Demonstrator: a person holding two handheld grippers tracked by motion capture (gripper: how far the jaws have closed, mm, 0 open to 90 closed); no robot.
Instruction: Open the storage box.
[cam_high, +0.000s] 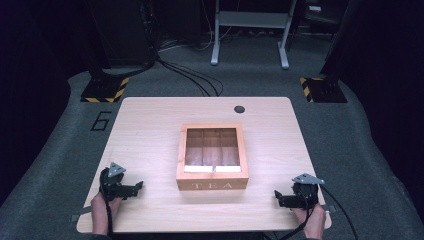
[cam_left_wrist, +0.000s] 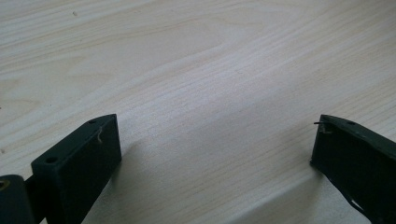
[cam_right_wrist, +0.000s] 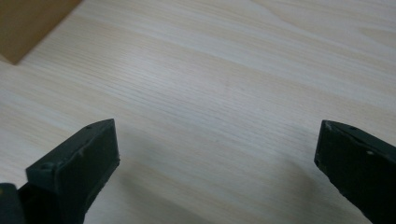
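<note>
High view, table: pale wood table (cam_high: 150, 120), with the tea box (cam_high: 212, 157) at its middle and both my grippers resting at the near edge.
Box: square wooden box with a windowed lid lying flat and shut, "TEA" on the front wall that faces me; dividers show dimly through the window. No long axis to speak of, so I judge the front wall and lid edge are what matter.
Left gripper (cam_high: 134, 188): on the table near the front left corner, pointing inward to the right. Box lies ahead and off toward the far side of its line, apart from it.
Right gripper (cam_high: 278, 196): on the table near the front right corner, pointing inward to the left, level with the box's front or slightly nearer me. Box is apart from it too.
Nearer one: I judge them about equal; the two flank the box almost evenly.
Left gripper view: jaws spread wide, nothing between them, bare wood under them (cam_left_wrist: 215, 140).
Right gripper view: jaws likewise released and empty (cam_right_wrist: 217, 149); a brown corner of the box (cam_right_wrist: 28, 23) sits up and to the left, well clear.
Next move, as I judge it: each gripper must travel inward and forward to reach the lid's front edge.
</note>
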